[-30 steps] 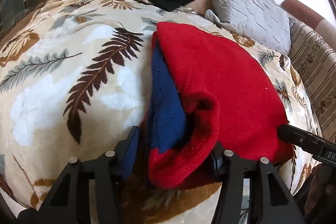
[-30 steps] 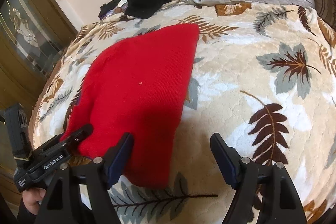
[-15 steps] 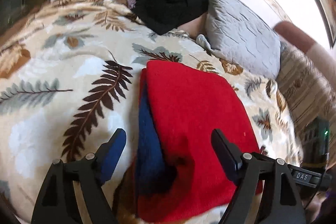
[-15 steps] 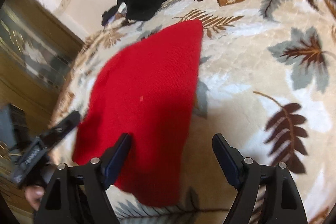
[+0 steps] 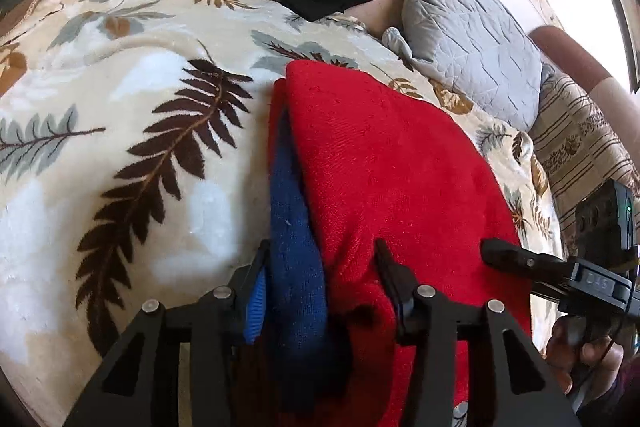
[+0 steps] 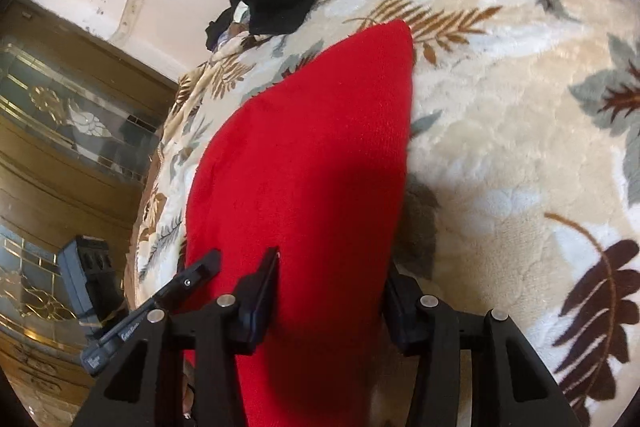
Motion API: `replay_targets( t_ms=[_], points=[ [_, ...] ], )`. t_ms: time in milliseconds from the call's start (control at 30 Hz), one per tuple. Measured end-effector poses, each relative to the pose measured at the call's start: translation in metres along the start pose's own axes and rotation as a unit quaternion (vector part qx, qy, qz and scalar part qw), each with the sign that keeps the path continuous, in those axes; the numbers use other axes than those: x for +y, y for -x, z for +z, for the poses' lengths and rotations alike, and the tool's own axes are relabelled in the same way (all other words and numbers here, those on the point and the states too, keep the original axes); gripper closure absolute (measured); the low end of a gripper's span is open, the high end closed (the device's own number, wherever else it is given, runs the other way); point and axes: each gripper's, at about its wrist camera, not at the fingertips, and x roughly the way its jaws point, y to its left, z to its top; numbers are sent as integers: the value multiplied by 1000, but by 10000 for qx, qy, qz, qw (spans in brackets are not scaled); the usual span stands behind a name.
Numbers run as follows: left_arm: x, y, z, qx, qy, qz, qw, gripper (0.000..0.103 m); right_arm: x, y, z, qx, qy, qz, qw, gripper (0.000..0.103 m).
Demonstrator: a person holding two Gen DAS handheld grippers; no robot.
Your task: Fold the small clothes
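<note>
Your left gripper [image 5: 320,291] has come back down onto the near end of the red garment [image 5: 400,179], and its jaws, spread wide half a second ago, are closing with the blue inner layer [image 5: 292,247] and a bunch of red knit between them. Your right gripper [image 6: 332,299] has slid in over the same near hem, jaws closing too, red cloth filling the gap; whether the pads press yet I cannot tell. The garment lies flat on the leaf-patterned bedspread [image 5: 140,75], already doubled lengthwise. Both grips at the near edge suggest you are set to carry that edge toward the grey pillow [image 5: 468,27] for the next fold
</note>
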Motion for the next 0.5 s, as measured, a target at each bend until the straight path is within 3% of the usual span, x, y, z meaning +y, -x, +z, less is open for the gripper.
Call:
replay_targets(
  t_ms=[67,133,233,367,500],
  points=[
    [-6,5,1,-28,-80,110,9999,52,-6,9,6,-209,-121,145,9996,23],
    [-14,10,2,-135,-282,286,9991,52,-7,15,13,-409,-136,41,9991,22],
    [-20,4,1,-173,-539,525,9970,48,-13,9,26,-380,-301,-24,9988,22],
    [-14,3,2,-200,-468,521,9973,42,-19,-13,26,-113,-366,-81,9992,22],
    [-12,2,1,-223,-466,520,9973,39,-17,-15,21,-199,-239,-131,9994,22]
  ],
)
